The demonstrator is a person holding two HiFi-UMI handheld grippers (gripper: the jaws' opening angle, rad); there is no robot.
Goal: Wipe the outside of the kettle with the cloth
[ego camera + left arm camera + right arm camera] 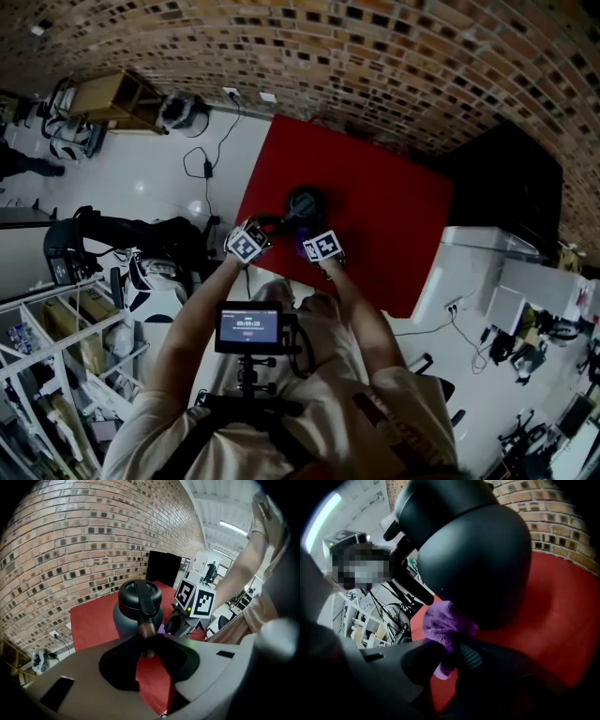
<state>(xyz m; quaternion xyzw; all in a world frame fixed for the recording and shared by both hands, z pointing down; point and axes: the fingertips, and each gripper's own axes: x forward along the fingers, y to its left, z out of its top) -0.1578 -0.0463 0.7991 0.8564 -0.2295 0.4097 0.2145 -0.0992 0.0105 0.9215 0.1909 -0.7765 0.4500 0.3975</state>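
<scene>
Dark matte kettle (305, 203) stands upright on the red surface (384, 234), towards the surface's left half in the head view. Its handle (144, 603) arches over the lid, with the long axis running straight back at the left gripper (147, 645). Those jaws are clamped on the handle's near, brown-tipped end, pinning the kettle.

Purple cloth (447, 626) is bunched in the right gripper (454, 654), jaws closed on it. The wad sticks out past the tips and sits against the lower side wall of the kettle; real contact or just shy of it, I can't say for sure.

Key relation: from the right jaws the kettle body is dead ahead and above, filling that gripper view. The cloth meets the wall low, near the base, on the kettle's right flank — opposite side from the left gripper.

Judgement: wipe in progress or about to start. The next stroke likely goes up or around the curved wall, with the right hand being the only one free to travel.
</scene>
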